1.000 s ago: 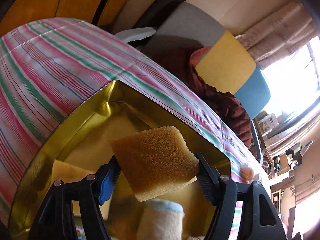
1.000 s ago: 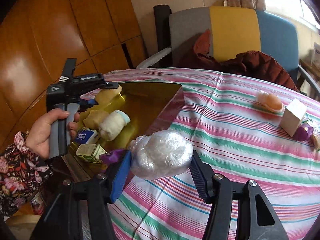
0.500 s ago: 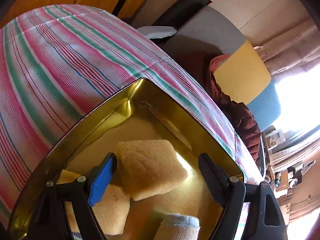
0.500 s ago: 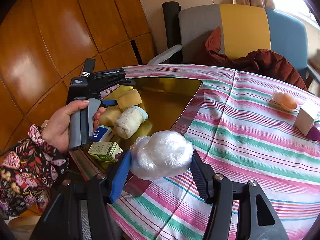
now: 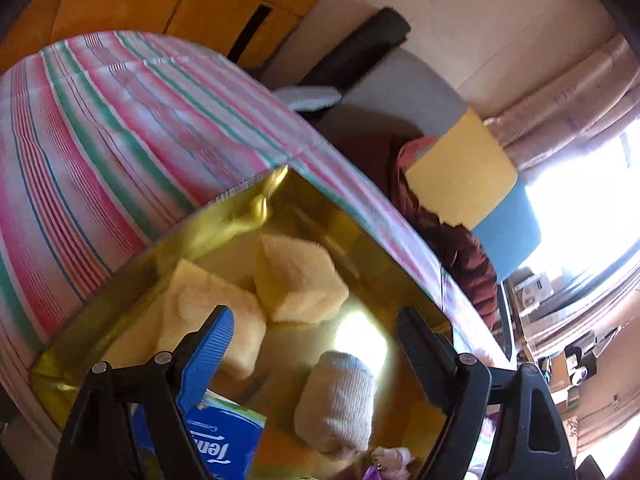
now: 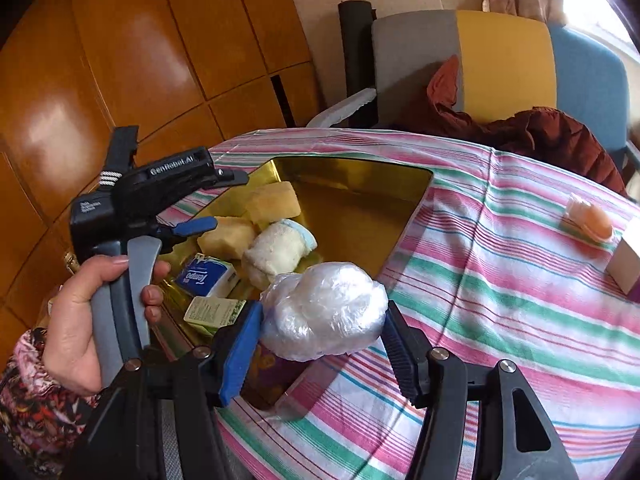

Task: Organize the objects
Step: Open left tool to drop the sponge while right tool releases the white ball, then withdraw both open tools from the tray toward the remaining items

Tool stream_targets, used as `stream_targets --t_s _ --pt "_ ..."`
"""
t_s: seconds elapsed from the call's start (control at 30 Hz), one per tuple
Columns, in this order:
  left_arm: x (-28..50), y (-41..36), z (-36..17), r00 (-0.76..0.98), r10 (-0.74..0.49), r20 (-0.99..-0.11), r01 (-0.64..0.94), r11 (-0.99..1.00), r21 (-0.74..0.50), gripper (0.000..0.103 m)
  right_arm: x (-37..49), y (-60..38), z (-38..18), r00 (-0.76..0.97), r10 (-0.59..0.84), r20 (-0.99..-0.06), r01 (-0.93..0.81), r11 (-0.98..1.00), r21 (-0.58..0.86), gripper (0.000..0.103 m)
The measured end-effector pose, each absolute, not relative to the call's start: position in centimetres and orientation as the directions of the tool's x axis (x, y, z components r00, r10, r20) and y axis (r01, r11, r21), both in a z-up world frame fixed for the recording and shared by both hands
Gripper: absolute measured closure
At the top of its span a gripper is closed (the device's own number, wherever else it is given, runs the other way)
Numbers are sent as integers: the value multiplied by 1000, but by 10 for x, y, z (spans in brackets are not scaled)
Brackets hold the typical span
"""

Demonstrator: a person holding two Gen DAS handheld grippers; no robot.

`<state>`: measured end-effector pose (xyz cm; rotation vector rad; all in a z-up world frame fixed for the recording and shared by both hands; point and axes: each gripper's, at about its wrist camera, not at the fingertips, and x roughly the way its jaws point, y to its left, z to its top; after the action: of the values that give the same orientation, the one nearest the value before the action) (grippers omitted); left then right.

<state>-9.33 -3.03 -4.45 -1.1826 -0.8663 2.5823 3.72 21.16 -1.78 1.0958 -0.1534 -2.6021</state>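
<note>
A gold tray [image 5: 240,208] [image 6: 360,176] sits on the striped tablecloth. It holds two yellow sponges [image 5: 298,276] [image 5: 208,320] [image 6: 274,202], a rolled white sock [image 5: 340,404] [image 6: 280,250], a blue tissue pack [image 5: 224,444] [image 6: 204,276] and a green-white carton [image 6: 214,312]. My left gripper [image 5: 312,336] [image 6: 200,216] is open and empty above the tray. My right gripper [image 6: 320,340] is shut on a crumpled clear plastic bag [image 6: 324,312], held over the tray's near corner.
On the tablecloth [image 6: 500,280] to the right lie an egg-like item in wrap [image 6: 592,220] and a white box [image 6: 626,260]. A chair [image 6: 500,60] with a dark red garment [image 6: 560,136] stands behind the table. Wooden panels [image 6: 140,60] are at left.
My left gripper opened and let the sponge fall into the tray beside the other sponge, then drew back. My right gripper, still holding the bag, moved nearer the tray.
</note>
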Motion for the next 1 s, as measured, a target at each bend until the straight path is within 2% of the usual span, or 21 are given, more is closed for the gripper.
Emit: stream_targets --t_s 0.43,0.53,0.6,1.0 --pt "-89 -39 -28 -695 339 -634 99 -829 -551 18 -20 157 -38 -607 -231 -760 332 -943 21 41" --pt "-88 -38 -27 -698 341 -630 92 -829 -552 18 -21 163 -39 -615 -228 -755 301 -953 42 37" --pt "-88 -36 -25 -698 341 -630 86 -833 -547 18 -15 170 -37 -631 -240 -737 272 -959 79 29" --pt "-77 5 -16 -667 401 -628 -42 -862 -505 18 12 228 -28 -673 -234 -701 95 -968 232 21"
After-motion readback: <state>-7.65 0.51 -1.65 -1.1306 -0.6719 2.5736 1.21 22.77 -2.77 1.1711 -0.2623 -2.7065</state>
